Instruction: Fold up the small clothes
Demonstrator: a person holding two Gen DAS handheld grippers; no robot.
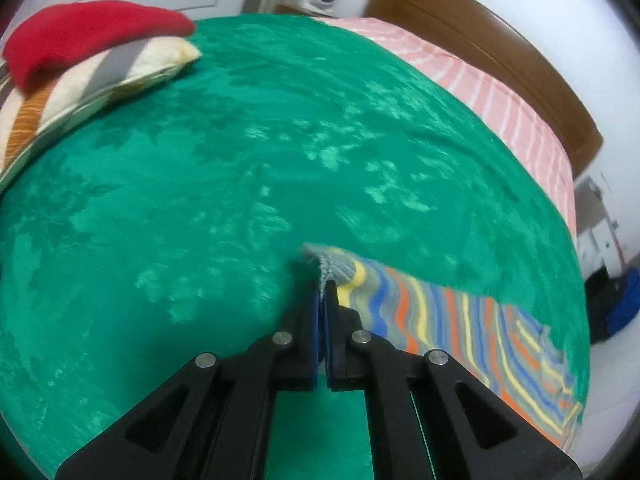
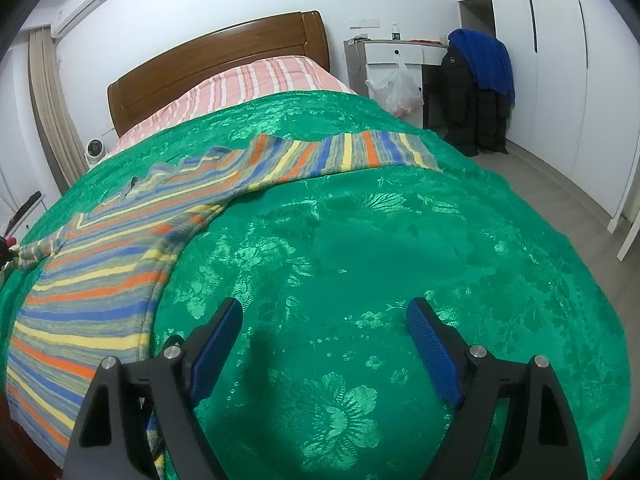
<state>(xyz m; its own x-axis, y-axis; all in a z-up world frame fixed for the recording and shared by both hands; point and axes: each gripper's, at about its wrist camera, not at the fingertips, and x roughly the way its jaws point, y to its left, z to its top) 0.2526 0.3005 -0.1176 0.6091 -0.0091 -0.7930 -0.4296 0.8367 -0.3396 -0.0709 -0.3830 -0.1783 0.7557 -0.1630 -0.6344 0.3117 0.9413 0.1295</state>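
Left gripper [image 1: 323, 286] clamped tight on the grey cuff of a striped sweater [image 1: 460, 320], garment trailing right across the green bedspread [image 1: 200, 200], right gripper [image 2: 324, 320] spread wide and empty above the bedspread, sweater lying to its left

A home bedroom is shown: a bed with a wooden headboard [image 2: 224, 56] and green bedspread [image 2: 360, 240], white wardrobes [image 2: 560, 60], an air conditioner [image 2: 86, 2].
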